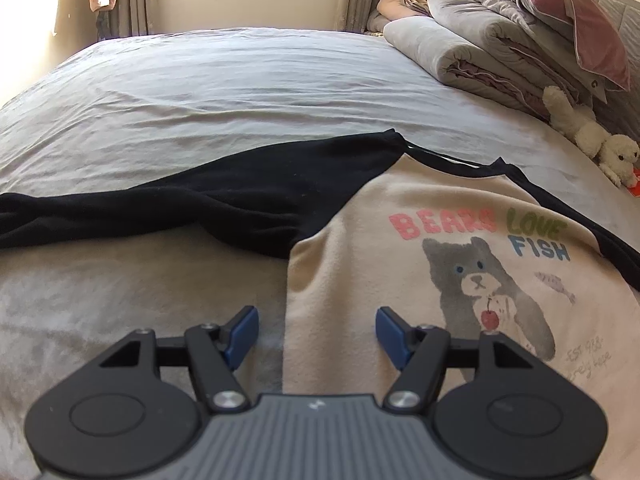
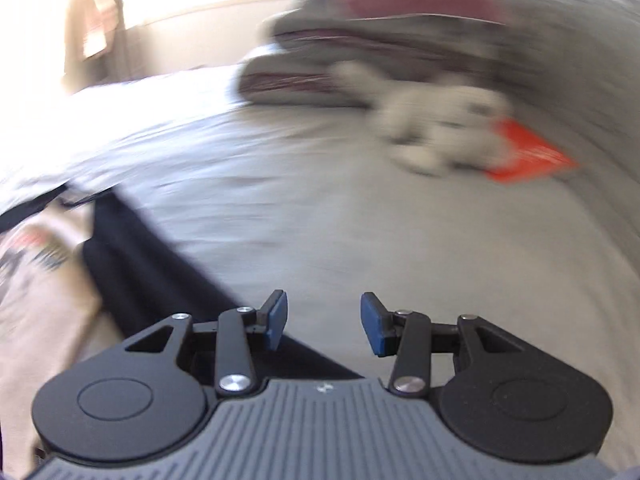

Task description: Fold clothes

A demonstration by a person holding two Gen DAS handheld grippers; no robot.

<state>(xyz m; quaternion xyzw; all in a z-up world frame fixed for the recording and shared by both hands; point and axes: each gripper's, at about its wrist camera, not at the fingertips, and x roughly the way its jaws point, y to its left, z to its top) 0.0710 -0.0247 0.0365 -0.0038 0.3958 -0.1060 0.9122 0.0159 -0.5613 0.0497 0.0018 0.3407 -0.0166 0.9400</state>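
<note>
A cream shirt [image 1: 400, 264] with black raglan sleeves and a bear print lies flat on the bed. Its left black sleeve [image 1: 168, 204] stretches out to the left. My left gripper [image 1: 316, 330] is open and empty, low over the shirt's left side edge. In the blurred right wrist view, my right gripper [image 2: 324, 328] is open and empty above the shirt's right black sleeve [image 2: 160, 272], which runs under its left finger. The cream body [image 2: 44, 304] shows at the left edge there.
The bed [image 1: 200, 92] has a pale grey sheet. Folded grey and pink bedding [image 1: 500, 40] is stacked at the far right, with a white plush toy [image 1: 592, 136] and an orange item [image 2: 528, 156] beside it. A window and curtains stand behind.
</note>
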